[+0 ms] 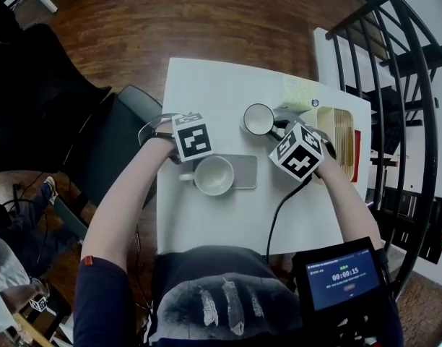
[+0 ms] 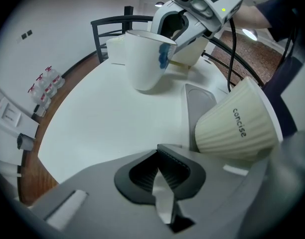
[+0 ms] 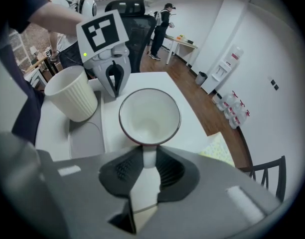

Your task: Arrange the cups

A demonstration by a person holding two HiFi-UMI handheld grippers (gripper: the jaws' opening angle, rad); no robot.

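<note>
A ribbed cream cup [image 1: 215,175] stands upright on a grey tray [image 1: 244,170] on the white table [image 1: 206,85]. My left gripper [image 1: 181,156] is just left of it, beside its handle, and is shut with nothing between its pads [image 2: 160,176]. In that gripper's view the ribbed cup [image 2: 237,128] leans in at the right. My right gripper [image 1: 277,129] is shut on the handle of a white cup with a dark rim [image 1: 258,118], which sits beyond the tray. The right gripper view shows the handle between the pads [image 3: 148,158], the cup's [image 3: 150,116] mouth facing the camera.
A wooden slatted tray [image 1: 341,139] and a pale yellow-green sheet [image 1: 300,92] lie at the table's far right. Black railing [image 1: 401,85] runs along the right side, and a black chair [image 1: 116,139] stands at the left. A screen device [image 1: 344,280] hangs near my chest.
</note>
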